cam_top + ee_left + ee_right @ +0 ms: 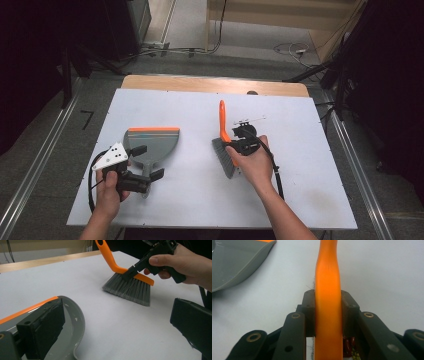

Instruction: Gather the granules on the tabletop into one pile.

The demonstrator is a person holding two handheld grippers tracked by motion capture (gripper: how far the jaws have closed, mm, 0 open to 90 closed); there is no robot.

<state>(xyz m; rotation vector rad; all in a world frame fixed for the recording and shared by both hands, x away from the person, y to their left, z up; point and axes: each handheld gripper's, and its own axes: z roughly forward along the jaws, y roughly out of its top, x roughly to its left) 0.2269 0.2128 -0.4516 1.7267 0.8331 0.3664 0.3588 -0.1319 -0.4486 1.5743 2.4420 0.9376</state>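
Keep your right gripper (235, 146) clenched on the orange-handled grey-bristled plastic brush (223, 137); sweep toward the grey plastic dustpan (151, 141), which your left gripper (144, 161) straddles, unclamped.

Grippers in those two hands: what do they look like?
Both grippers, left and right, are black handheld tools with flat, block-shaped jaws on hinged, riveted links. The left carries a white three-cornered plate dotted with holes. Black cables trail from each. Forearms are bare, no sleeves.
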